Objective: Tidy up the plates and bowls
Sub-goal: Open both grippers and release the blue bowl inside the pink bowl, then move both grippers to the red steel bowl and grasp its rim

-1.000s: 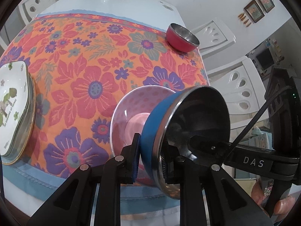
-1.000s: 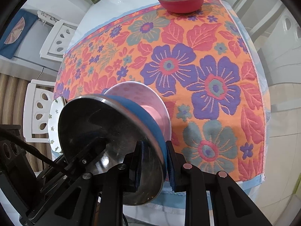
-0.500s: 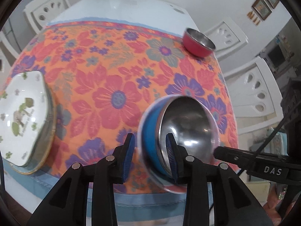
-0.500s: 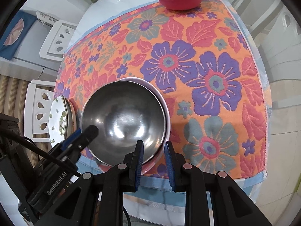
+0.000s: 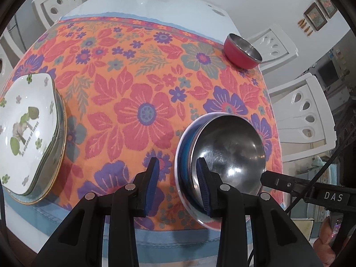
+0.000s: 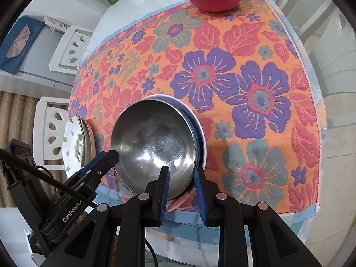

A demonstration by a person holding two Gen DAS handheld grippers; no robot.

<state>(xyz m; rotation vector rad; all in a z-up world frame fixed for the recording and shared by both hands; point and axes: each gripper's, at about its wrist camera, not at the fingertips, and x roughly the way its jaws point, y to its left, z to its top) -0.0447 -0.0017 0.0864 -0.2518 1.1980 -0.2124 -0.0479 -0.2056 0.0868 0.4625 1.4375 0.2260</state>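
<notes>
1. Left wrist view: the left gripper [image 5: 177,162] hangs steeply nose-down over the near edge of the table [image 5: 144,4]. Its jaws have just been opening and now stand apart, released.
2. Floral cloth [image 5: 144,111] and the left rim of the nested bowls show in the gap between the blue pads. Neither pad presses on anything.
3. The blue bowl [image 5: 229,146], steel inside, sits upright inside the pink bowl [image 5: 211,223]. The pair rests on the cloth close to the near edge, right of centre.
4. The right finger [image 5: 203,189] overlaps the bowl's left wall in this view; I cannot tell whether it touches.
5. Right wrist view: the right gripper [image 6: 181,171] is clamped on the near rim of the blue bowl [image 6: 153,142]. One pad is inside the steel wall, the other outside.
6. Here the pink bowl [image 6: 201,131] shows only as a thin rim around the far and right side of the blue one.
7. A red bowl [image 5: 240,53], also steel-lined, stands alone at the far right corner of the cloth, well apart from the nested pair.
8. A stack of white plates [image 5: 24,129] with a tree print lies at the left edge of the cloth.
9. White chairs [image 5: 304,115] stand around the table.
</notes>
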